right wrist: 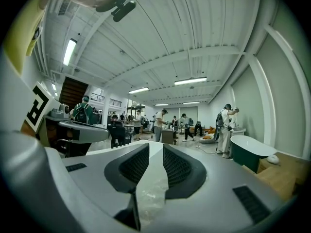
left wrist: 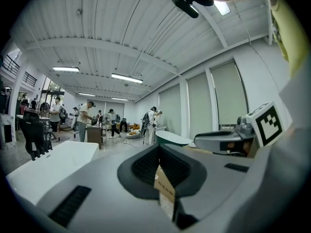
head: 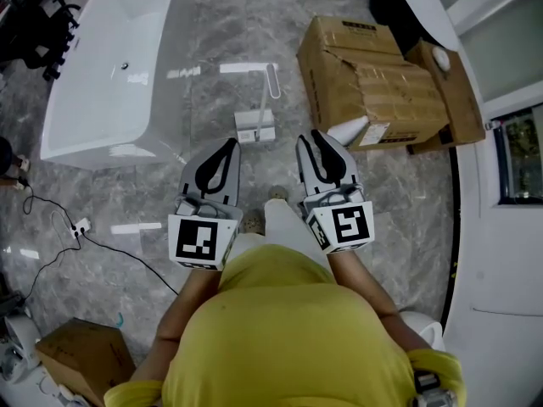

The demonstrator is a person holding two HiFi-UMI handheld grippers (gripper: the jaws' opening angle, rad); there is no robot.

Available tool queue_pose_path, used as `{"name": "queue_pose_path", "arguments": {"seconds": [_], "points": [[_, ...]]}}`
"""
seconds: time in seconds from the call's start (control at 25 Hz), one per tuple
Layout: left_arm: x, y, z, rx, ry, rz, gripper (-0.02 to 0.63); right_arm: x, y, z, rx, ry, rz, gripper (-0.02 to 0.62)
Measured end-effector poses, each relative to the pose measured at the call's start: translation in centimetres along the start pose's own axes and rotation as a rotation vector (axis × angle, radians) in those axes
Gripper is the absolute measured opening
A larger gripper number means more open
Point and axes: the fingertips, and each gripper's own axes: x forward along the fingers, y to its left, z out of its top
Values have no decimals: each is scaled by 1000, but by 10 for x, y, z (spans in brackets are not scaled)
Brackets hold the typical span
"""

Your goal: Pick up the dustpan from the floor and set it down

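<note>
Dustpan (head: 254, 124): on the floor (head: 212, 91), just left of the cardboard box (head: 373, 83), not lifted yet.
Left hand-held gripper (head: 229, 145): tips pinched together, empty.
Right hand-held gripper (head: 317, 136): a little apart, empty.
Why: both 2 point at the dustpan, ready to reach.

Bathtub (head: 93, 138) cut off at the top of my head view, lower-left cardboard box (head: 85, 359) cropped, distant people (right wrist: 158, 125) too small for me

Big open hall, showroom/workshop type: marble floor (head: 212, 24), freestanding bathtub (head: 102, 66), cardboard boxes (head: 373, 83), ribbed ceiling (left wrist: 121, 33) with strip lights (left wrist: 126, 77), people (left wrist: 85, 120) at desks.
</note>
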Motion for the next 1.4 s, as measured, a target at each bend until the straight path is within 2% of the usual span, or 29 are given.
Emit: {"name": "queue_pose_path", "arguments": {"seconds": [0.36,0.76,1.2,1.4], "points": [[36,17,-6,-16,17,0,0,47,-17,-14,16,22,43,104],[118,55,-8,-28,50,23,0,143,-56,-41,8,90,146,121],[213,94,-23,-62,114,79,0,232,-89,-115,-31,294,326,161],[247,102,-40,-68,155,93,0,251,-102,-155,30,401,414,195]]}}
